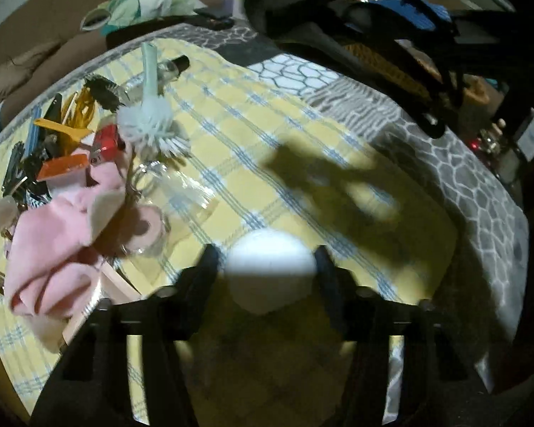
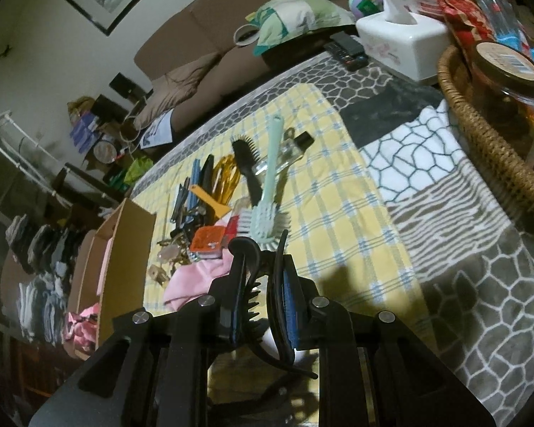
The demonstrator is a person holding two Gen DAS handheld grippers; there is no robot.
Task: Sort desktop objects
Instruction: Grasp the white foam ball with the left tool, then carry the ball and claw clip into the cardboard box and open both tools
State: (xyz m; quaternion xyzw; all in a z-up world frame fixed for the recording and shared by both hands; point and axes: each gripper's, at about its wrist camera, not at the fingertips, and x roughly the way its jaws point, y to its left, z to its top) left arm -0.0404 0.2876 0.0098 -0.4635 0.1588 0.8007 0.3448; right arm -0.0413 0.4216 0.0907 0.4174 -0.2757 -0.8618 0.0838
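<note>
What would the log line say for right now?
left gripper: shut on white ball | right gripper: shut on black hair claw clip | pile on yellow checked cloth: unsorted

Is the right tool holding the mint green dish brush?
No, the right tool grips a black hair claw clip, while the mint green dish brush lies on the yellow cloth.
</note>
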